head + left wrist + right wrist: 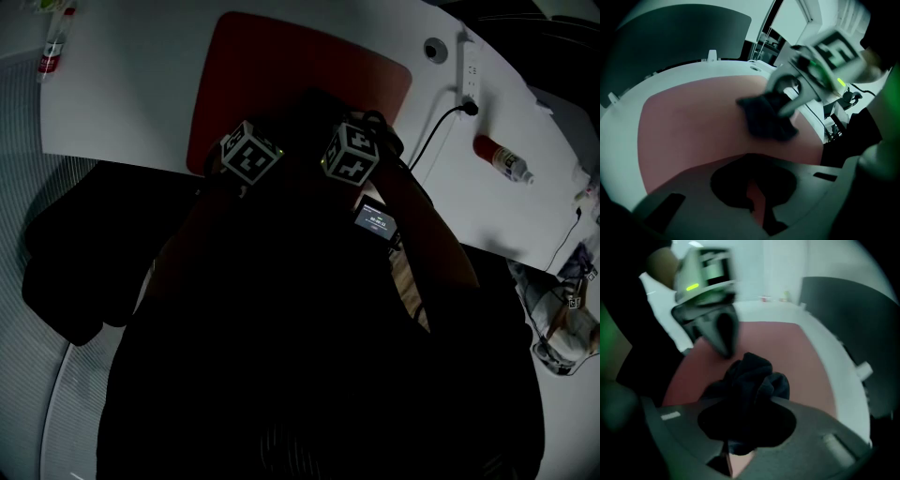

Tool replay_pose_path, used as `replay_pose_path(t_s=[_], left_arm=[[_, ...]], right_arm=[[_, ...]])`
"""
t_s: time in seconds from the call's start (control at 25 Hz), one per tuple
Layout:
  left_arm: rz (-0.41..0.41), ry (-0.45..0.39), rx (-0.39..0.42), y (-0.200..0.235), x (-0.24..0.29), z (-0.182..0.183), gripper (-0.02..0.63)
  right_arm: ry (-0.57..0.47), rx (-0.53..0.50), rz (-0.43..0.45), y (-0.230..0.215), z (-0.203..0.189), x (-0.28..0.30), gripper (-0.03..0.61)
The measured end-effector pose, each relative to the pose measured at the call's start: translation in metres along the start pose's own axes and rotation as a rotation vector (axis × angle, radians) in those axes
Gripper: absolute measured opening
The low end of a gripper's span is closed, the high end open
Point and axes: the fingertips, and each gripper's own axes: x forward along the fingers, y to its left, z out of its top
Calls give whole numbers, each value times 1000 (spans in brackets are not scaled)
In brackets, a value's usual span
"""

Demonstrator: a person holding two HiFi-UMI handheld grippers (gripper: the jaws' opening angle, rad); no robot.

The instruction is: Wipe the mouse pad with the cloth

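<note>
The right gripper (740, 423) was clamped on a dark, soft, crumpled cloth (750, 380), bunched against the smooth, red, round-cornered mouse pad (253, 66). The pad lay flat on the white table (122, 94). The left gripper (754, 187) hung over the pad, its jaws together at the tips and empty.

Power strip (472, 66); bottle (503, 159); white table (122, 94)

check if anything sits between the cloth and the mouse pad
Nothing visible does. The right tool holds the bunched cloth right over the bare red mouse pad; the left tool hangs beside it, not under it.
</note>
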Motion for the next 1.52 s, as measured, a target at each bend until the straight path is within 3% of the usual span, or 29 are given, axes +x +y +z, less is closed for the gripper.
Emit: replay_pose_path(t_s=[0.12, 0.2, 0.36, 0.48, 0.8, 0.96, 1.12, 1.36, 1.52], left_arm=[[28, -12, -4, 1, 0, -2, 6], [41, -20, -5, 2, 0, -2, 6], [30, -24, -9, 1, 0, -1, 6], [28, -27, -9, 2, 0, -1, 6], [19, -24, 6, 2, 1, -2, 6], [14, -29, 9, 2, 1, -1, 6], [10, -32, 12, 3, 1, -2, 6], [8, -36, 19, 2, 2, -1, 6], [5, -36, 25, 3, 1, -1, 6]], right_arm=[[15, 122, -98, -65, -20, -10, 91], [34, 138, -132, -93, -26, -15, 91], [103, 133, -175, -103, -27, -23, 89], [164, 74, -198, -81, -26, -17, 83], [143, -108, 25, 57, 5, 10, 83], [107, -180, 69, 74, 10, 12, 84], [93, -140, 88, 47, -1, 8, 86], [104, 89, -96, -64, -44, -19, 89], [135, 145, -164, -74, -45, -23, 84]])
